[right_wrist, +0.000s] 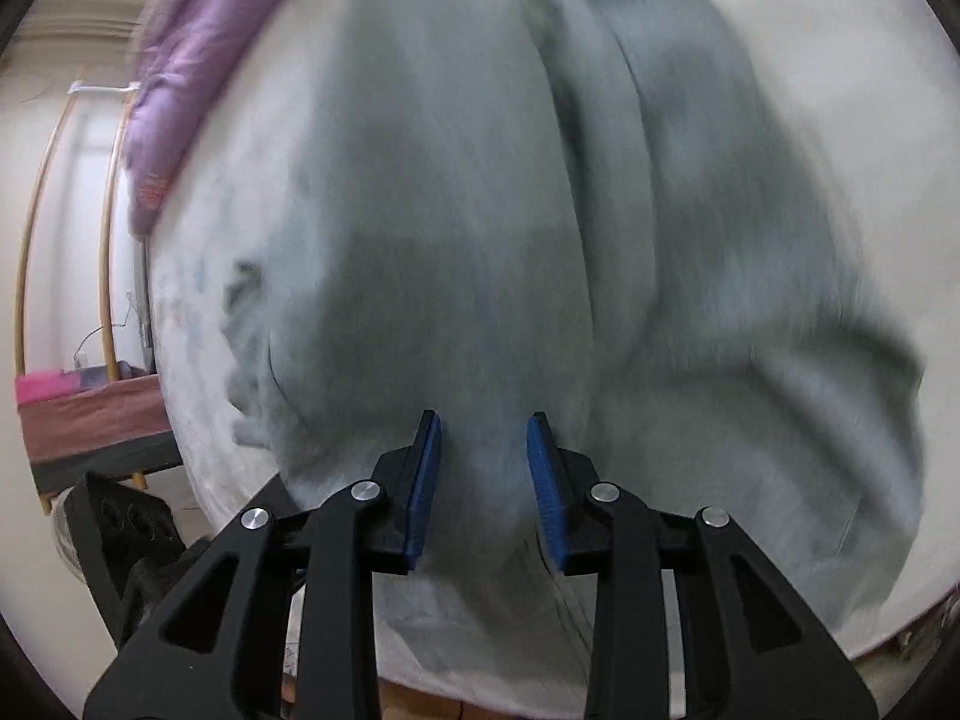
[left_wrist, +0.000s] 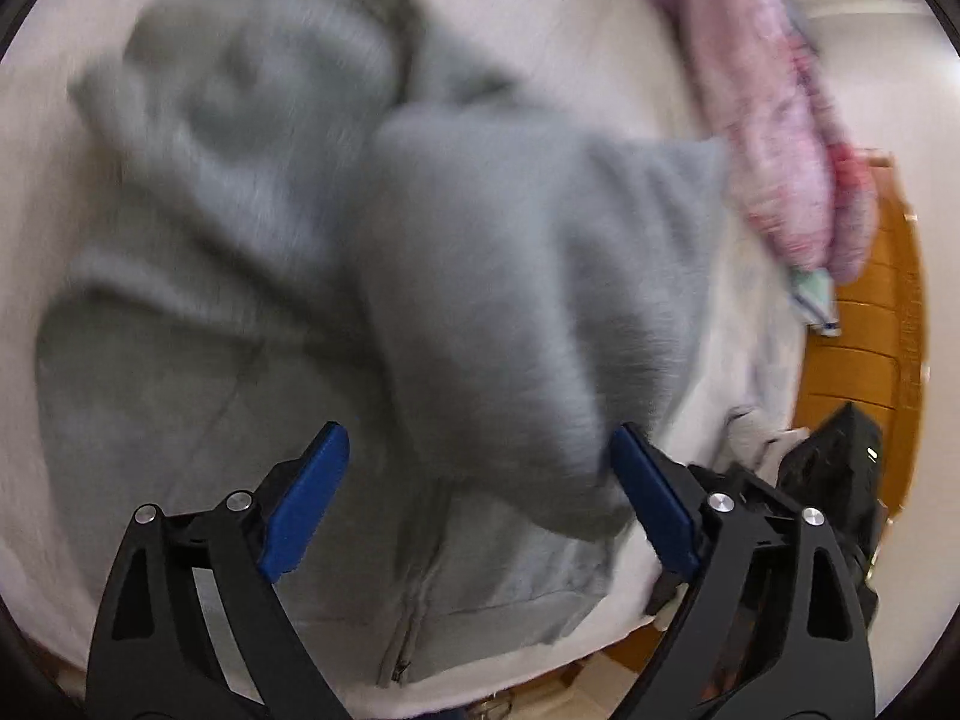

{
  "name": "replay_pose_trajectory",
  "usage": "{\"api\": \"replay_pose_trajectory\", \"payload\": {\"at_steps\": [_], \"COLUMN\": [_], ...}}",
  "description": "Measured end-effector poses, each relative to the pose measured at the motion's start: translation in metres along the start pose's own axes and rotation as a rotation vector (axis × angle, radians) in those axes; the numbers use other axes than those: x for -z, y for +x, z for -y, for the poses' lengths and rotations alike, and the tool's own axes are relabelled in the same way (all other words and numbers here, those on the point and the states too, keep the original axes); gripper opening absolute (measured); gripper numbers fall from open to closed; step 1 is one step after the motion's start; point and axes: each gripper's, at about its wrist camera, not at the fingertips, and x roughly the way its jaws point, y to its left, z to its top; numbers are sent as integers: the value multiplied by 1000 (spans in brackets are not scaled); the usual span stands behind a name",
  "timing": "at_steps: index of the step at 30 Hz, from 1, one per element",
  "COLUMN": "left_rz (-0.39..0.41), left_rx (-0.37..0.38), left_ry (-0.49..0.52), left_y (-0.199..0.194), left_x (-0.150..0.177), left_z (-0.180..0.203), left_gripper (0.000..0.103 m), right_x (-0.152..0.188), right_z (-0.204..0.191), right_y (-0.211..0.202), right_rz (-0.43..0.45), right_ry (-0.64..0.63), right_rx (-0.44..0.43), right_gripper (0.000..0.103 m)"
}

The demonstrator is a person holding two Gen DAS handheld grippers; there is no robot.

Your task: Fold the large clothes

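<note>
Seemingly mid-fold, the grey hoodie (left_wrist: 336, 252) lies rumpled ahead; left hand-held gripper (left_wrist: 480, 504) gapes empty; right hand-held gripper (right_wrist: 483, 489), jaws narrowly apart, grips nothing.

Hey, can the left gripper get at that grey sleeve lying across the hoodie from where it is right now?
Probably yes. The left gripper is open, and the grey sleeve ends between its fingers with nothing over it, though blur hides exact contact.

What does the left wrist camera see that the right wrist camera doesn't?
Only the left wrist view shows the hoodie's zipper, a wooden door and the left gripper, jaws wide open. Only the right wrist view shows a pink-topped bench and the right gripper, jaws narrowly apart. Both show the grey hoodie, the white bed sheet and a purple blanket.
</note>
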Motion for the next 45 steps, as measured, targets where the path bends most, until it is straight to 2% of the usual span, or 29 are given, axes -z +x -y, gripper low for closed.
{"api": "replay_pose_trajectory", "payload": {"at_steps": [1, 2, 3, 5, 7, 10, 12, 14, 15, 17, 19, 20, 21, 24, 26, 28, 30, 32, 34, 36, 39, 41, 43, 44, 45], "left_rz": [1, -6, -8, 29, 50, -9, -66, -98, -90, -66, -29, 7, 41, 138, 150, 130, 122, 96, 65, 55, 49, 20, 9, 8, 14], "left_rx": [-6, -14, -19, -45, -90, -177, -205, -202, -186, -159, -120, -102, -89, -78, -74, -54, -69, -111, -120, -154, -180, -208, -223, -246, -284], "left_ry": [7, 14, 24, 80, 117, 115, 86, 57, 50, 43, 35, 36, 39, 35, 8, -42, -60, -62, -71, -90, -128, -154, -132, -112, -84], "left_y": [5, 6, 4, -12, -25, -15, 1, 11, 8, -5, -22, -35, -45, -69, -68, -60, -47, -32, -20, -8, 11, 25, 32, 33, 33], "left_x": [2, 2, 3, 2, 2, 0, 1, 2, 1, -3, -10, -15, -21, -51, -77, -110, -135, -155, -174, -193, -215, -227, -231, -231, -229], "left_z": [-1, -1, 0, 6, 9, -10, -26, -38, -37, -35, -32, -28, -25, -17, -15, -16, -11, -7, -6, -8, -14, -19, -16, -12, -8], "left_gripper": [64, 41, 34, 24, 24, 24, 24, 24, 29, 46, 57, 61, 68, 76, 77, 77, 77, 77, 77, 78, 78, 80, 83, 81, 75], "right_x": [4, 13, 19, 26, 33, 40, 43, 46, 45, 44, 40, 37, 30, -4, -38, -66, -104, -127, -151, -177, -205, -208, -216, -214, -213], "right_z": [6, 10, 12, 2, -6, -13, -6, 3, 0, -7, -16, -22, -29, -48, -62, -70, -74, -75, -66, -45, -34, -28, -27, -23, -21], "right_y": [8, 9, 13, 12, 17, 42, 64, 78, 77, 70, 46, 35, 17, -30, -55, -65, -67, -66, -57, -48, -28, -23, -4, 0, 2], "right_rz": [-24, -46, -52, -44, -53, -101, -129, -160, -166, -183, -153, -130, -84, 71, 172, 226, 239, 225, 197, 128, 55, 51, -10, -26, -19], "right_ry": [38, 64, 80, 33, 12, -8, -5, 32, 17, -27, -68, -88, -112, -139, -144, -131, -91, -77, -18, 44, 112, 128, 126, 139, 142], "right_rx": [-70, -97, -115, -131, -117, -37, 32, 31, 33, 44, 42, 36, 38, 24, 20, 12, 19, 36, 34, 29, 21, 16, 17, 10, -5], "right_gripper": [12, 7, 6, 5, 5, 5, 4, 2, 5, 10, 13, 18, 24, 40, 43, 43, 44, 50, 51, 51, 51, 51, 50, 33, 18]}}
